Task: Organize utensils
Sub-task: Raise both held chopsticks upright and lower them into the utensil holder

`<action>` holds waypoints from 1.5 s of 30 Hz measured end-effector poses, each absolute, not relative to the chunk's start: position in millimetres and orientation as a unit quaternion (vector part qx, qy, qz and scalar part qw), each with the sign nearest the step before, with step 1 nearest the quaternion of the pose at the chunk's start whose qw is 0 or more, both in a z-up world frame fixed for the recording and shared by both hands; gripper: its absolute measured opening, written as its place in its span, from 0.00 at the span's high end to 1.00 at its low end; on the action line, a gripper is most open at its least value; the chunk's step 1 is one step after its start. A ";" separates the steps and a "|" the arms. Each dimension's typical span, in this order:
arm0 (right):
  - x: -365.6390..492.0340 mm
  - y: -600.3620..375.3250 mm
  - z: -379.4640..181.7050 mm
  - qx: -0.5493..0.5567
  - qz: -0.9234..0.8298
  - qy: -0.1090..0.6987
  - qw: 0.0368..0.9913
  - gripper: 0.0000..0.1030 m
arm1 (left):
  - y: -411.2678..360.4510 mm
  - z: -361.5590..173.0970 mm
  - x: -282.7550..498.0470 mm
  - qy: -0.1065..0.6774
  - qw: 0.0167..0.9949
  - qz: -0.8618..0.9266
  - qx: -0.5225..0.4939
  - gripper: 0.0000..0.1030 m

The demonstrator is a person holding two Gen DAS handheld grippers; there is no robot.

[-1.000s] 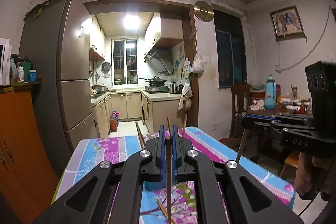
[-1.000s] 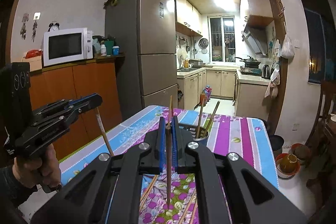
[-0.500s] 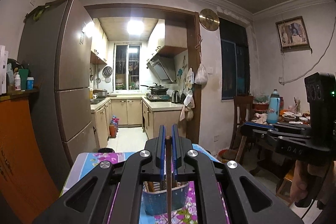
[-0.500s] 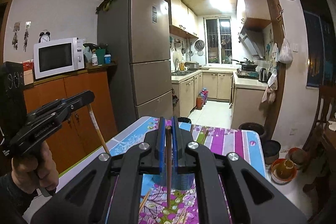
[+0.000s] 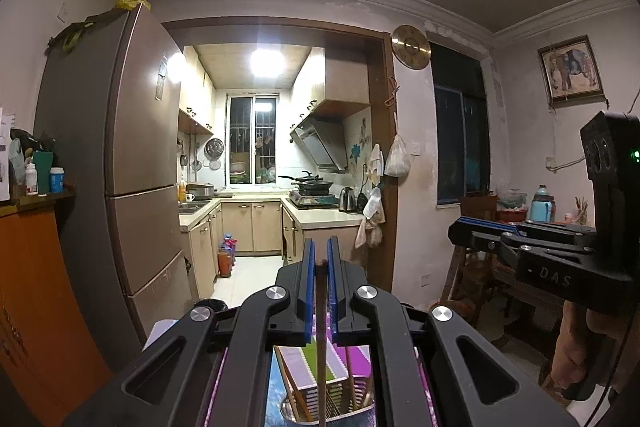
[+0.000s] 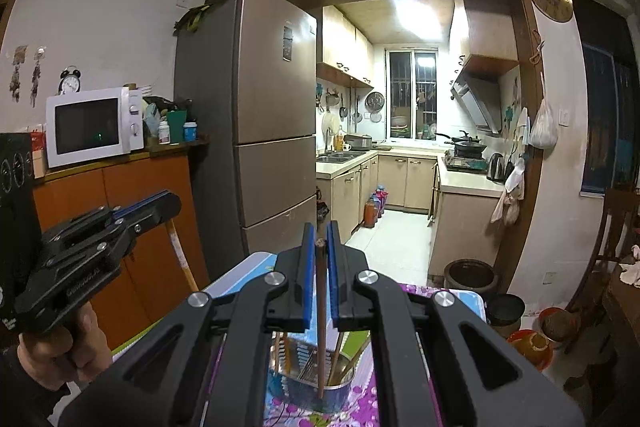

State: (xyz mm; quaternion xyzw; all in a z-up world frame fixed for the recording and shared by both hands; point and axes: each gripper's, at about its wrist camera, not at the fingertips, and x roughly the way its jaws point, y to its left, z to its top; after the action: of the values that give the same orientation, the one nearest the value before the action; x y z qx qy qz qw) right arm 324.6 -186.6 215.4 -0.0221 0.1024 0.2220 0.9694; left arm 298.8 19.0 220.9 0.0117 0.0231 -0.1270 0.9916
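Tongs (image 5: 321, 259) pinch slim wooden chopstick (image 5: 321, 327) over shiny metal cup (image 5: 360, 413).

A bright kitchen ceiling light (image 5: 267, 62) blows out at frame centre, glaring on the fridge (image 5: 140, 131). The foreground room stays dim. Fisheye bending curves walls; corners vignette black.

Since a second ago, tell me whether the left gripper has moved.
Yes. The left gripper has risen: in its own view the kitchen doorway has sunk lower, and the table has nearly dropped from sight.
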 end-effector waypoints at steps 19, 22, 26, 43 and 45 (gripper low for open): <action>392.2 -174.8 170.4 -0.019 0.225 0.149 0.963 0.96 | 12.4 182.2 375.2 0.072 0.990 -0.121 0.012 0.93; 397.2 -172.0 164.4 -0.022 0.225 0.157 0.961 0.96 | 12.7 176.7 384.2 0.077 0.990 -0.118 0.013 0.93; 403.2 -169.5 160.2 -0.022 0.228 0.161 0.960 0.95 | 14.6 172.6 392.1 0.077 0.990 -0.120 0.007 0.93; 432.8 -166.0 138.6 -0.019 0.225 0.189 0.956 0.95 | 19.1 151.8 430.7 0.110 0.988 -0.107 0.006 0.93; 436.1 -166.7 136.6 -0.020 0.218 0.190 0.957 0.94 | 20.1 151.1 436.4 0.115 0.988 -0.100 0.006 0.90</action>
State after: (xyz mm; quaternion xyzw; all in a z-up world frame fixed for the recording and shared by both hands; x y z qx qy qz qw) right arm 436.1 -166.7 136.6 -0.0201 0.1902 0.2182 0.9570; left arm 436.4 20.1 151.1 0.0058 0.1153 -0.1004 0.9882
